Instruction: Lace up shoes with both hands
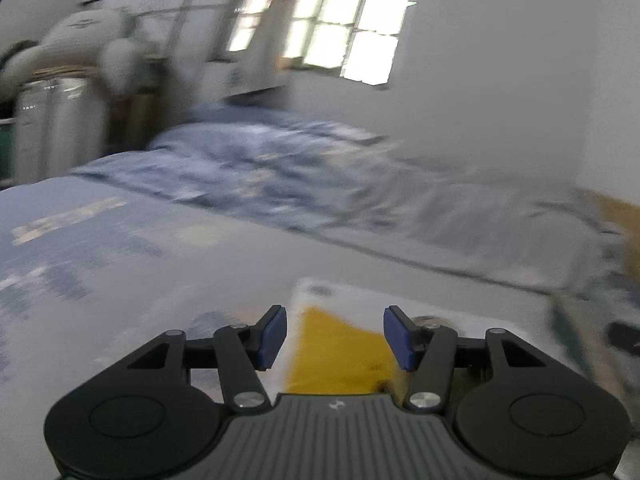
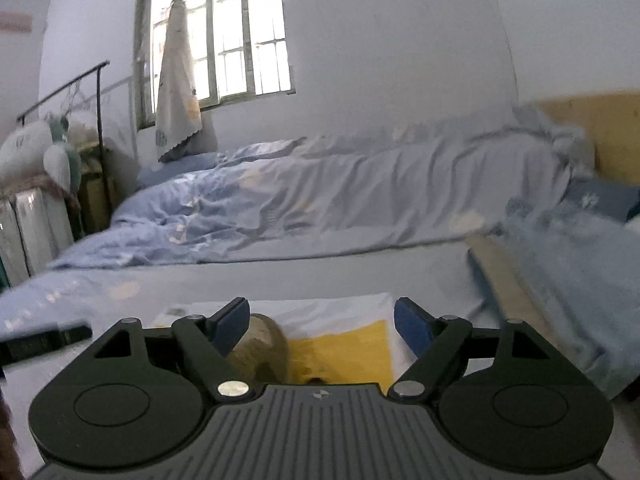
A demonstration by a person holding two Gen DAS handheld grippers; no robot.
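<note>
Right wrist view shows the right gripper (image 2: 320, 326) with its blue pads spread wide and nothing pressed between them. Just inside its left pad sits the rounded brownish toe of what is probably the shoe (image 2: 260, 350), though most of it is hidden under the gripper body, so its laces cannot be seen. The shoe rests on a white sheet with a yellow panel (image 2: 340, 346), laid near the front edge of the bed (image 2: 280, 276), with a rumpled blue quilt (image 2: 320, 200) well behind it.

Left wrist view is smeared with blur. The left gripper (image 1: 335, 338) hangs over the same yellow-and-white sheet (image 1: 332, 352), its pads parted about halfway and gripping nothing. A small rounded sliver beside its right pad may be the shoe (image 1: 426, 319); the blur leaves that unsure.

As a judgement, the shoe should be light and fairly soft, likely to slide on the smooth sheet if pushed, so one gripper would do well to steady its side. The laces will be thin, limp and slippery, and are best pinched close to their stiff tips, where they keep their shape for threading.
</note>
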